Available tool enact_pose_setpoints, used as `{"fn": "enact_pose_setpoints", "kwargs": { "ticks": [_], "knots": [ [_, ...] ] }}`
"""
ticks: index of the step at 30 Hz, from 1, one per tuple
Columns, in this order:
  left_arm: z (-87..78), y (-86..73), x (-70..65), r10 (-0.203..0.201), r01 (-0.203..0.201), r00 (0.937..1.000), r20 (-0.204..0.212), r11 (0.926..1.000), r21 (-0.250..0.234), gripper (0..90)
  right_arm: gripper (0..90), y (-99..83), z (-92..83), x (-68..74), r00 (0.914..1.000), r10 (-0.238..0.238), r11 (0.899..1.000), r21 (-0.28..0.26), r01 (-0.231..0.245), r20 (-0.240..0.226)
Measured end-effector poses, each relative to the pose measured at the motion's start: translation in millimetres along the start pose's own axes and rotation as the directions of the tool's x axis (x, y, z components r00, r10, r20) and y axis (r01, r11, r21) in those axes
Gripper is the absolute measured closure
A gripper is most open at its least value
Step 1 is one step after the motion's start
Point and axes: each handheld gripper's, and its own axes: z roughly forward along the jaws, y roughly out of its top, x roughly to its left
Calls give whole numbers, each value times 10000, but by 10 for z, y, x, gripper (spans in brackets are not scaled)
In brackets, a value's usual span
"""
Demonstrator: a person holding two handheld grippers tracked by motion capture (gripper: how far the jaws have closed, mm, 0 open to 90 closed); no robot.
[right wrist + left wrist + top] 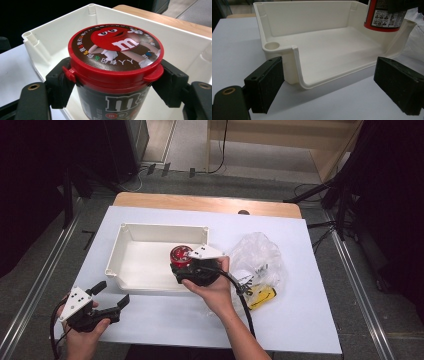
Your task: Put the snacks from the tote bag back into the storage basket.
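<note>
**Here, a candy jar held over a white tray**

Here the right claw (192, 270) clamps a red-lidded candy jar (115, 72) from both sides, holding it upright above the near right part of the white tray (131, 231), inside its walls. The left claw (111, 296) sits with jaws wide apart and nothing between them, just off the tray's near left corner. A crumpled clear plastic bag (257, 257) lies on the tabletop (300, 320) to the tray's right.
</note>
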Motion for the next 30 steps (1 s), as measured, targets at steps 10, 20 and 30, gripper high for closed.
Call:
{"fn": "enact_pose_setpoints", "kwargs": {
  "ticks": [10,20,30],
  "knots": [
    [0,1,-5,19,-19,10000,12,10000,-8,94,260,-27,87,33,9999,36,10000,-9,-37,-138],
    [0,1,-5,81,-81,10000,23,10000,38,94,261,-36,143,45,10000,34,10000,-5,-34,-43],
    [0,1,-6,78,-78,10000,35,10000,46,94,261,-43,210,112,9996,-125,9999,78,127,-241]
  ]
}}
